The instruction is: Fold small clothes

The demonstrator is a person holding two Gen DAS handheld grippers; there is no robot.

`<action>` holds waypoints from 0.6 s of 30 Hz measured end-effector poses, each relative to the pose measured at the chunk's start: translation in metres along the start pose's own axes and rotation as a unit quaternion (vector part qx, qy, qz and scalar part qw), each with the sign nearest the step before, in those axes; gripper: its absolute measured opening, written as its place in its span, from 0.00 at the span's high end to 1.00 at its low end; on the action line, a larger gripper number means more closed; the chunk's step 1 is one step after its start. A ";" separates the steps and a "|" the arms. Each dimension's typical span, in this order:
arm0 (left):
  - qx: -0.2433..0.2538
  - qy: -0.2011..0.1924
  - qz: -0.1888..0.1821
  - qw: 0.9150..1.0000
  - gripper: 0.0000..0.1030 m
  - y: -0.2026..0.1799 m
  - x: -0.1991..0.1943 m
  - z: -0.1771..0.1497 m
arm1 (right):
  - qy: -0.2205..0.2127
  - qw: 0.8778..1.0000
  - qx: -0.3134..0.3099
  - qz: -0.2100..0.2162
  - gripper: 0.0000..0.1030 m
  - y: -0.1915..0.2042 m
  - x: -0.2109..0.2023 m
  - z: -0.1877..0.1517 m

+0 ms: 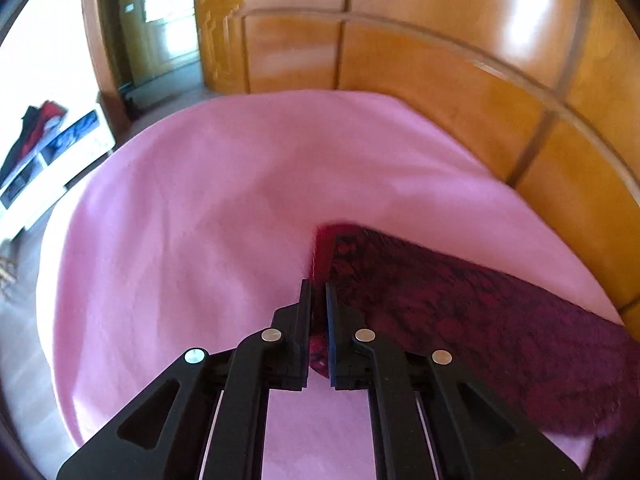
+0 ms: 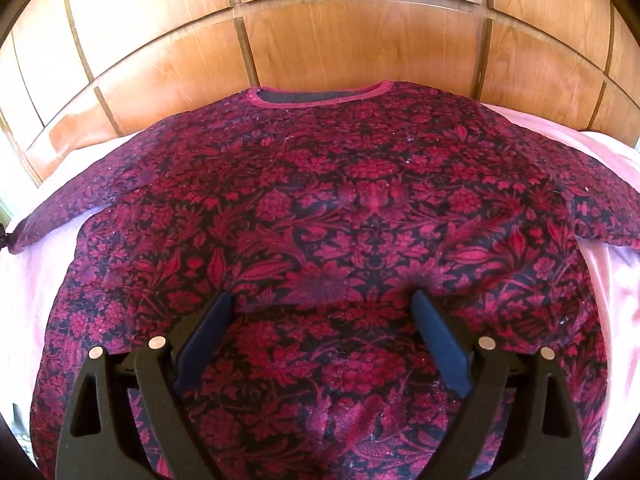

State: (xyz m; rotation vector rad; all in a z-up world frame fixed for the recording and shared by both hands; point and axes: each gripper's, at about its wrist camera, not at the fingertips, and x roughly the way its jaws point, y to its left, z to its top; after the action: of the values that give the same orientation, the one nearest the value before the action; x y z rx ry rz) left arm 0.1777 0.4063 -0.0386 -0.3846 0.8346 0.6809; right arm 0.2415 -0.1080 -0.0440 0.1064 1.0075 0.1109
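A dark red flower-patterned long-sleeved top [image 2: 340, 216] lies flat on a pink sheet [image 2: 608, 280], collar toward the wooden headboard, both sleeves spread out. My right gripper [image 2: 324, 300] is open and empty, hovering over the top's lower middle. My left gripper [image 1: 319, 292] is shut on the cuff end of the top's left sleeve [image 1: 460, 300], which runs off to the right across the pink sheet [image 1: 200, 220].
A wooden panelled headboard [image 2: 340, 36] runs along the far side of the bed. In the left wrist view a doorway [image 1: 160, 20] and a white shelf unit [image 1: 48, 168] with dark clothes stand at the left.
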 end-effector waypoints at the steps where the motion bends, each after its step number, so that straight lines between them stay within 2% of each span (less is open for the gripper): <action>1: 0.017 -0.003 -0.020 1.000 0.96 -0.005 -0.010 -0.009 | 0.000 1.000 0.001 0.003 0.11 0.000 -0.001 0.001; 3: 0.048 -0.004 -0.066 0.997 0.96 -0.013 -0.030 -0.027 | 0.003 1.000 0.004 0.012 0.12 -0.003 -0.005 0.003; 5: 0.093 0.005 -0.128 0.987 0.96 -0.026 -0.054 -0.054 | 0.007 1.000 0.006 0.023 0.13 -0.008 -0.013 0.005; 6: 0.112 0.013 -0.163 0.980 0.90 -0.031 -0.064 -0.067 | 0.007 0.999 0.013 0.033 0.16 -0.015 -0.022 0.003; 7: 0.133 0.025 -0.206 0.969 0.84 -0.036 -0.078 -0.086 | 0.007 0.999 0.018 0.037 0.17 -0.020 -0.027 0.002; 9: 0.147 0.052 -0.271 0.950 0.66 -0.039 -0.097 -0.112 | 0.002 0.999 0.035 0.033 0.21 -0.039 -0.046 -0.004; 10: 0.152 0.072 -0.311 0.935 0.63 -0.043 -0.108 -0.130 | 0.001 0.999 0.044 0.029 0.22 -0.053 -0.057 -0.009; 11: 0.157 0.083 -0.329 0.927 0.61 -0.046 -0.115 -0.144 | 0.000 0.998 0.051 0.021 0.24 -0.065 -0.067 -0.015; 14: 0.178 0.127 -0.390 0.895 0.61 -0.059 -0.134 -0.187 | -0.002 0.998 0.069 -0.002 0.26 -0.094 -0.092 -0.035; 18: 0.211 0.171 -0.421 0.865 0.61 -0.075 -0.147 -0.232 | 0.012 0.996 0.080 -0.029 0.29 -0.127 -0.120 -0.073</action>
State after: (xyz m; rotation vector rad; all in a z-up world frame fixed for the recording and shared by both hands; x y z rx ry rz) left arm 0.0311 0.1631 -0.0640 -0.4258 1.0101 -0.4022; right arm 0.1220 -0.2475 -0.0002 0.2216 1.0411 -0.0213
